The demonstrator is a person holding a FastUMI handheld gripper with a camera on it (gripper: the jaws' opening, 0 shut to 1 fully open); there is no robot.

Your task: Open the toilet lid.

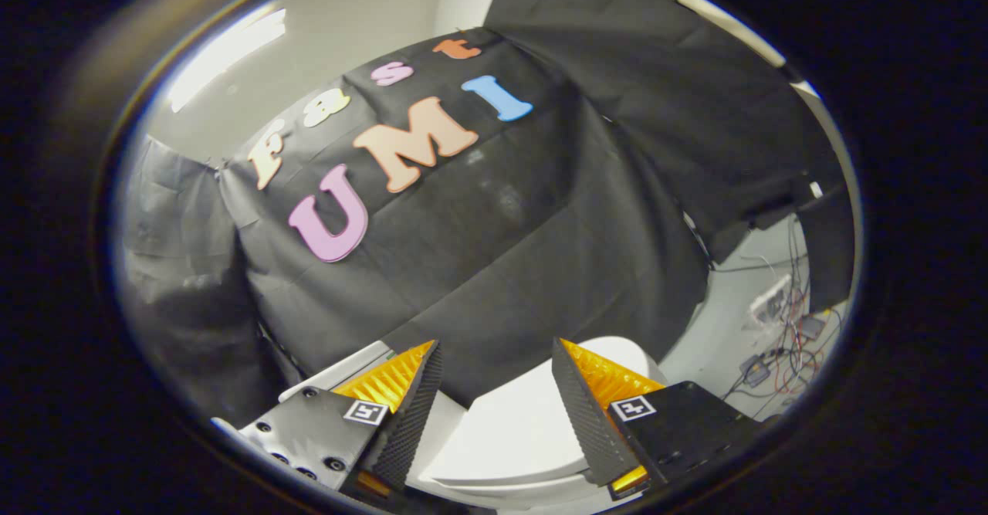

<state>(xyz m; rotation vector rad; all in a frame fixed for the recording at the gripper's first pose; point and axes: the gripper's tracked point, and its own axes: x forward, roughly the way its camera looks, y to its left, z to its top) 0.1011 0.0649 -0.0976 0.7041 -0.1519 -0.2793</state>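
A white toilet stands low ahead of me, its lid (525, 430) lying flat and closed on the seat. The tank (347, 368) behind it peeks out beside one finger. My gripper (494, 360) hovers above the lid, tilted, and is open with a wide gap and nothing held. The lid's near part shows between and below the fingers; its front rim is hidden under them.
The black cloth wall (494, 252) rises right behind the toilet. Off to one side, past the bowl, a tangle of cables and small boxes (779, 322) lies against a pale wall.
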